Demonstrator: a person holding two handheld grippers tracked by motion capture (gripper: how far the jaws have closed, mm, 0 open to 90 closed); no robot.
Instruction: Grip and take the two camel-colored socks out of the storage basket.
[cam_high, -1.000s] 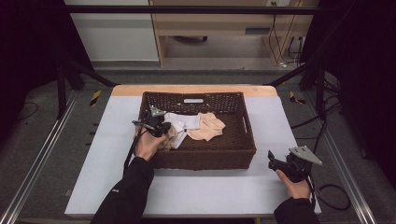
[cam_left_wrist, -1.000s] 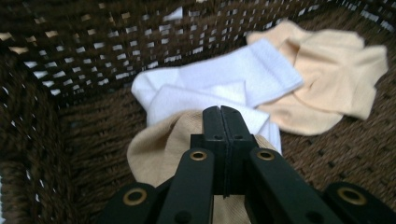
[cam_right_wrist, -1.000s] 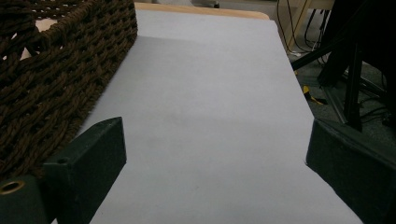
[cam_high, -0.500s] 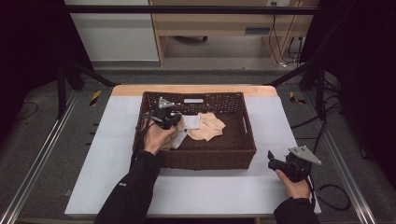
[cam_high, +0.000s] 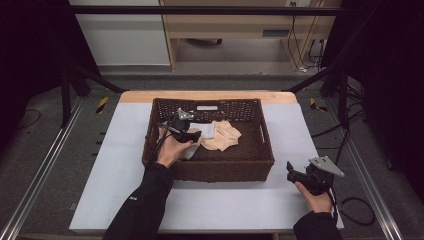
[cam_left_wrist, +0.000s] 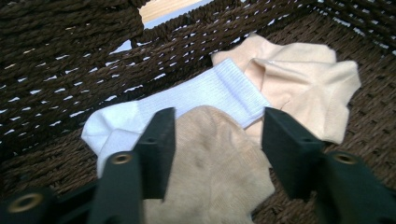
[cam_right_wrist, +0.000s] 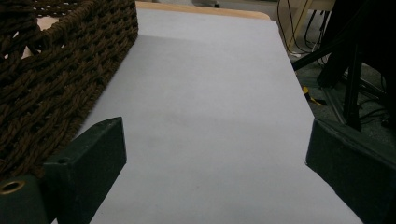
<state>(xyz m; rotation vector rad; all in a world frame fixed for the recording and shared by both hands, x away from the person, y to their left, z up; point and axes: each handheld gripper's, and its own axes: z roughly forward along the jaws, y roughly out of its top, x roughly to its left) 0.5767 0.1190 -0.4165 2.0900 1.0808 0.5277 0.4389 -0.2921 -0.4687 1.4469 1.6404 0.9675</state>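
Tan sock (cam_left_wrist: 210, 172) between left gripper (cam_left_wrist: 217, 144) fingers

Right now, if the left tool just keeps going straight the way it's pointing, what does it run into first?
Most likely the tan sock, which lies between the open jaws of the left tool. Past it lie the white sock and then the wicker basket's wall. How far above the sock the jaws are is unclear.

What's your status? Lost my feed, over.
Left tongs open over tan sock in wicker basket. Right tongs open, idle on table.
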